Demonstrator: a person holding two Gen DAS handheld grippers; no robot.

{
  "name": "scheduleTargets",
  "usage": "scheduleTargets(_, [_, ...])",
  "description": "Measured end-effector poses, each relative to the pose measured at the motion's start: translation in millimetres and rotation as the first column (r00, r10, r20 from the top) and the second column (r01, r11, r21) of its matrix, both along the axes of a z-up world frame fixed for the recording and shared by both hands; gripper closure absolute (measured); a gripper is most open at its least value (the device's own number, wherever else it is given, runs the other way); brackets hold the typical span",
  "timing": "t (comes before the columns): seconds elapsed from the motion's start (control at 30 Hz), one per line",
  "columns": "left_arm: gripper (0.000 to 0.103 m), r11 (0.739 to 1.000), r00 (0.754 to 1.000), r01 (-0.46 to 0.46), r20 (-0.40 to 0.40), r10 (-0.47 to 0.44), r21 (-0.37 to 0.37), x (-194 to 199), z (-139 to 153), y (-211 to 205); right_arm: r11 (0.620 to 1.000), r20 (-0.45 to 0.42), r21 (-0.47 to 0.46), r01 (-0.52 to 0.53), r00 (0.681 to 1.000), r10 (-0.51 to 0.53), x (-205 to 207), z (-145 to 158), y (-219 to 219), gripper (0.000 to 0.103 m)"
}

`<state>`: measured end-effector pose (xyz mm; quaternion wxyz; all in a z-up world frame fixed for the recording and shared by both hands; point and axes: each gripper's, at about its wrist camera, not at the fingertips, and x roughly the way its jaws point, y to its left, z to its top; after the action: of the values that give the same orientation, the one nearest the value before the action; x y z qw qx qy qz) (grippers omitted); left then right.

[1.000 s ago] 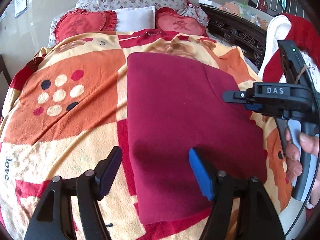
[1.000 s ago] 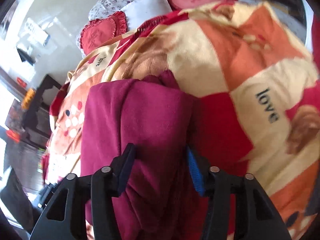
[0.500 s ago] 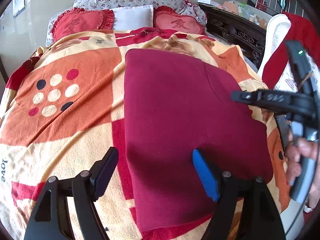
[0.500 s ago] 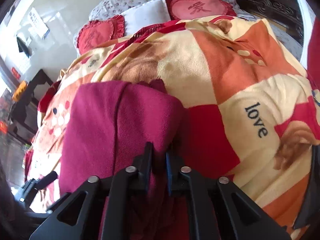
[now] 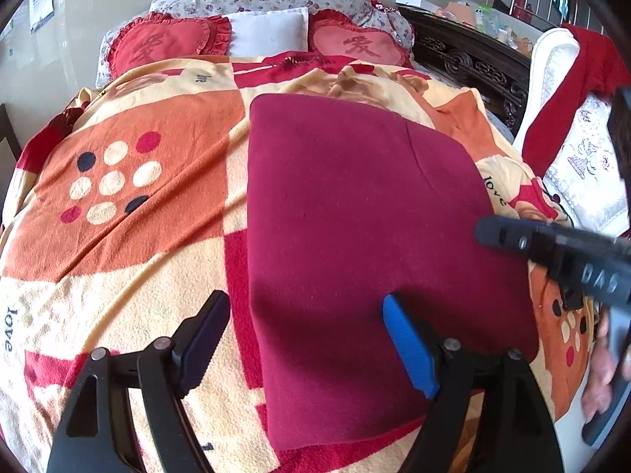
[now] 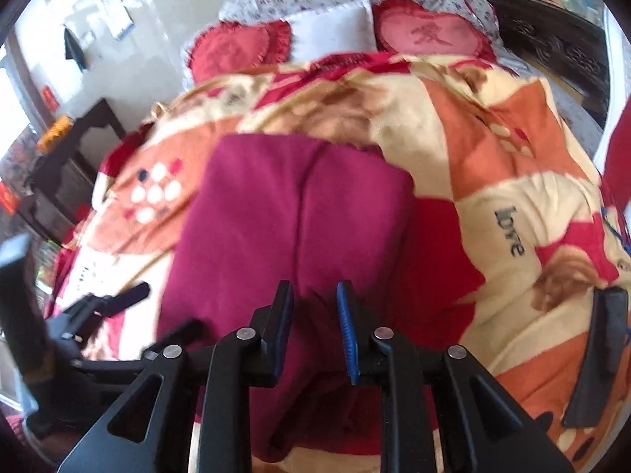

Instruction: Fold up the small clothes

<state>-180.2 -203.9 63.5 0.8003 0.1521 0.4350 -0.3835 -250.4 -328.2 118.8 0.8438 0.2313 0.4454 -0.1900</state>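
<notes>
A dark red cloth point(image 5: 355, 236), folded into a flat rectangle, lies on the orange, cream and red blanket point(image 5: 138, 181) of a bed. My left gripper point(image 5: 307, 343) hovers over the cloth's near left edge. It is wide open with jaws still opening, one pad point(image 5: 205, 339) over the blanket and the blue pad point(image 5: 410, 347) over the cloth. My right gripper point(image 6: 315, 315) hangs above the cloth's point(image 6: 284, 213) near right part. Its jaws are opening, a narrow gap shows, and the pads do not press the fabric. A hand holds it at the right of the left wrist view.
Two red heart pillows point(image 5: 165, 43) and a white pillow point(image 5: 268, 31) sit at the head of the bed. A dark carved wooden frame point(image 5: 473, 63) and a white chair with a red garment point(image 5: 572, 90) stand to the right. A dark stand point(image 6: 75, 157) is left of the bed.
The right gripper closed on the cloth's edge, then parted slightly, rose and rolled; the cloth lies flat. The left jaws widened a little without moving.
</notes>
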Motion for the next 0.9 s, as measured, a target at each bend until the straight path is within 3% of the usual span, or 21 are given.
scheduleTargets(0.17, [0.017, 1.000, 0.999, 0.002, -0.054, -0.003, -0.024, 2.3, 1.3, 4.2, 0.998, 0.030, 0.054, 0.032, 0.999, -0.033, -21.3, -7.1, -2.8, 0.087])
scheduleTargets(0.43, [0.014, 1.000, 0.996, 0.002, -0.089, -0.003, -0.022, 1.9, -5.3, 3.4, 0.980, 0.082, 0.200, 0.003, 0.996, -0.020, -39.7, -18.7, 15.4, 0.082])
scheduleTargets(0.47, [0.014, 1.000, 0.995, -0.002, -0.097, 0.000, -0.019, 2.0, -6.0, 3.4, 0.978, 0.071, 0.206, -0.005, 0.997, -0.010, -37.4, -24.1, 17.4, 0.083])
scheduleTargets(0.53, [0.014, 1.000, 0.995, -0.006, -0.103, 0.004, -0.024, 2.4, -3.0, 5.5, 0.977, 0.064, 0.214, -0.013, 0.998, -0.001, -35.8, -30.9, 20.1, 0.103])
scheduleTargets(0.7, [0.012, 0.999, 0.997, -0.012, -0.073, 0.009, -0.044, 5.6, 5.7, 8.9, 0.990, 0.117, 0.142, -0.008, 0.993, -0.008, -55.3, -14.2, 17.7, 0.103])
scheduleTargets(0.83, [0.012, 0.999, 0.995, -0.017, -0.099, 0.014, -0.036, 7.9, -4.8, 3.7, 0.983, 0.053, 0.183, 0.018, 0.998, -0.029, -56.6, -45.3, 15.3, 0.103])
scheduleTargets(0.9, [0.011, 0.999, 0.995, -0.023, -0.095, 0.019, -0.044, 9.2, -6.7, 3.6, 0.987, 0.053, 0.163, 0.009, 0.998, -0.018, -55.7, -42.4, 18.7, 0.103])
